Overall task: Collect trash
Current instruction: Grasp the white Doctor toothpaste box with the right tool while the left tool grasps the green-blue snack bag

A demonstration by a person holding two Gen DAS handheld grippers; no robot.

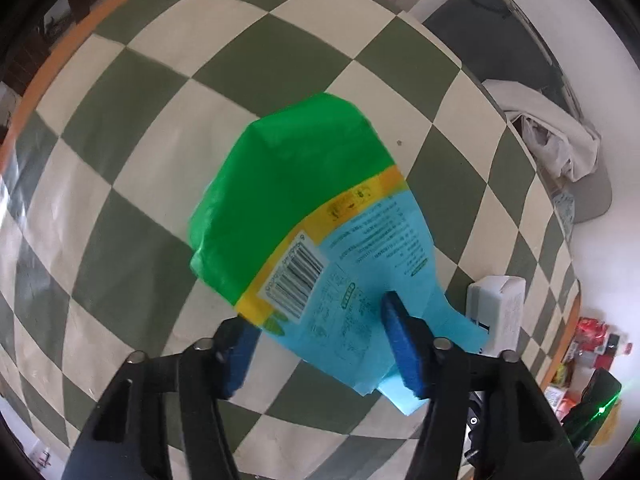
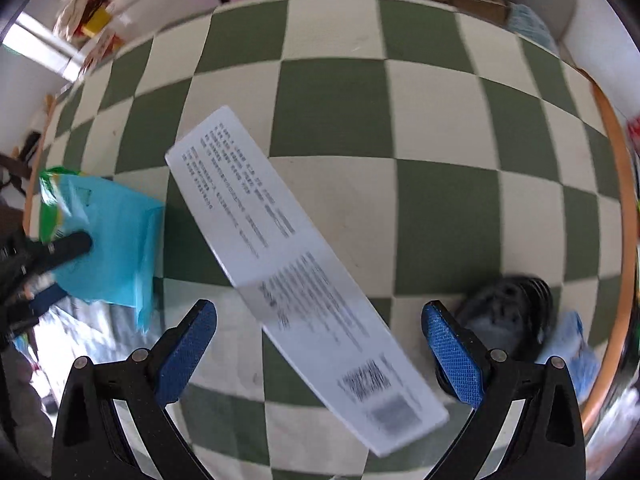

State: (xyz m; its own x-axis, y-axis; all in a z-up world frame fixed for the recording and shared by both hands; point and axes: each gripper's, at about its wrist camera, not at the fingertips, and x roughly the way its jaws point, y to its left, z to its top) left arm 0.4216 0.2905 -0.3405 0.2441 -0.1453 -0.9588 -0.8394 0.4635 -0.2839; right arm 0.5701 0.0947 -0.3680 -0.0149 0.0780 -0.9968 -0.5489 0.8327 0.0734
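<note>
Nearest in the left wrist view, the left tool (image 1: 320,344) is seen with its blue pads (image 1: 404,344) set around the light-blue end of a green, yellow and blue wrapper (image 1: 304,216); the right pad is pressed onto the wrapper and the left pad lies at its lower edge, so the wrapper appears to be clamped. The wrapper is raised over the green-and-cream checked surface (image 1: 120,160), its green end pointing away from the camera. Just beyond its right edge a white box (image 1: 496,308) is seen, and farther right a grey chair (image 1: 592,200) with pale cloth on it. In the right wrist view, the right tool (image 2: 320,344) is held with its pads (image 2: 452,356) wide apart and touching nothing; between them, over the surface, the long white box is seen lying diagonally. A black object (image 2: 508,312), blurred, is seen beside the right pad.
</note>
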